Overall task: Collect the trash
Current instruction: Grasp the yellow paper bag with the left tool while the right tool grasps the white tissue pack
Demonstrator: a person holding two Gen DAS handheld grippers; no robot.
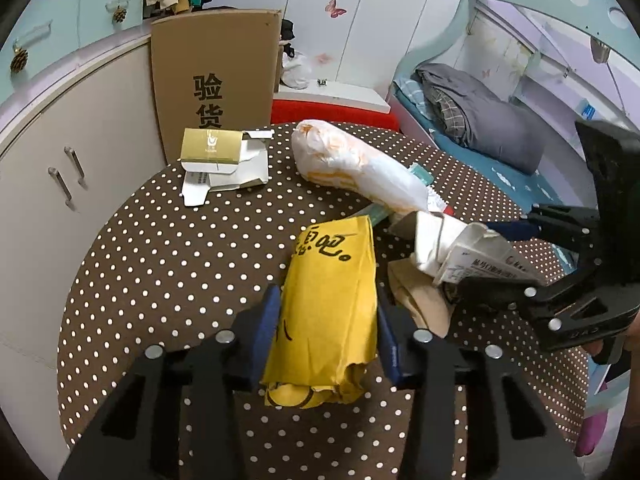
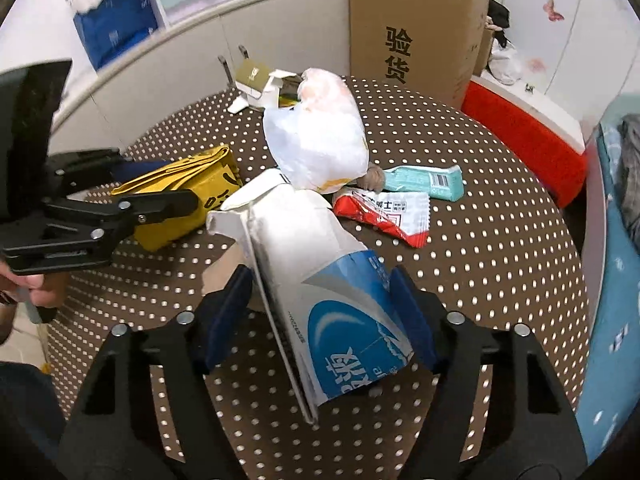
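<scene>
My left gripper [image 1: 326, 312] is shut on a yellow paper bag [image 1: 332, 300] lying on the dotted round table [image 1: 180, 248]; it also shows in the right wrist view [image 2: 188, 196]. My right gripper [image 2: 320, 304] is shut on a white and blue carton [image 2: 320, 280], held just above the table; the carton shows in the left wrist view [image 1: 460, 248]. A white plastic bag [image 2: 320, 144], a red wrapper [image 2: 384, 216] and a teal wrapper [image 2: 424, 180] lie behind it. A flattened gold and white box [image 1: 220, 160] lies at the table's far left.
A tall cardboard box [image 1: 216, 76] stands behind the table beside a curved cabinet [image 1: 72, 136]. A red and white stool [image 2: 528, 128] and a bed with grey bedding [image 1: 480, 120] are to the right. A beige cloth [image 1: 420, 300] lies under the carton.
</scene>
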